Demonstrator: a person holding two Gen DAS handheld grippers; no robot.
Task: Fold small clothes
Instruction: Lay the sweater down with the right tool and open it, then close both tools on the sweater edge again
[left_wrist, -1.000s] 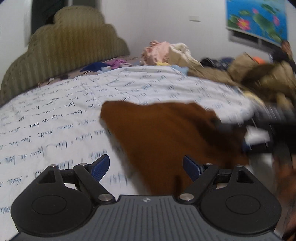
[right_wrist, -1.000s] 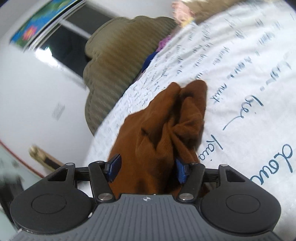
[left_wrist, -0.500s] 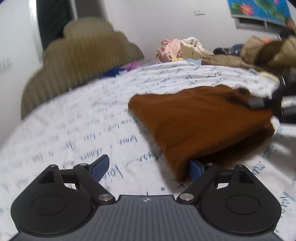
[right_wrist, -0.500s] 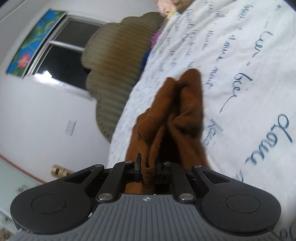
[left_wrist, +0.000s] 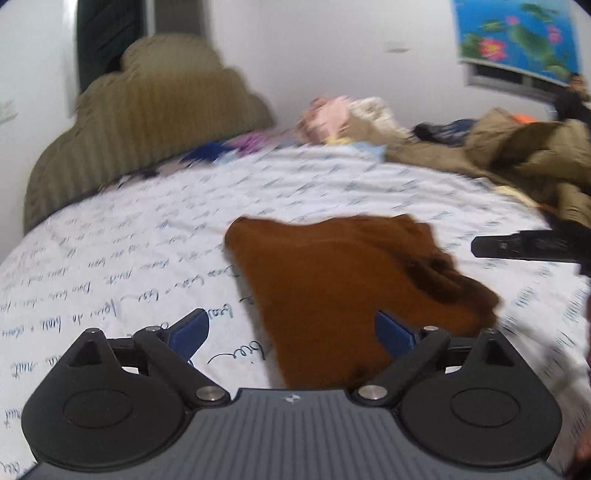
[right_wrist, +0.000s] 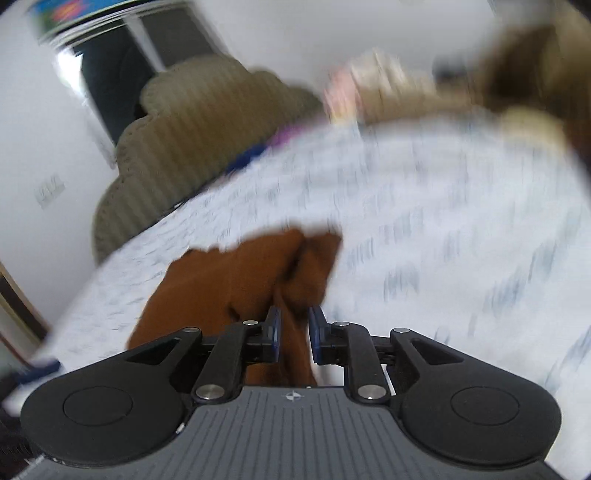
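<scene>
We see the brown garment (left_wrist: 343, 291) lying bunched on the white bed sheet (left_wrist: 110, 266) printed with blue script, at the centre of the left wrist frame. Our left gripper (left_wrist: 291, 332) has its jaws wide and opening, the garment's near edge lying between them without either pad pressing it. Our right gripper (right_wrist: 294, 332) shows narrow jaws that are opening, a strip of brown cloth between them; motion blur hides whether they still pinch it. A ribbed olive headboard (left_wrist: 147, 136) fills the upper left.
</scene>
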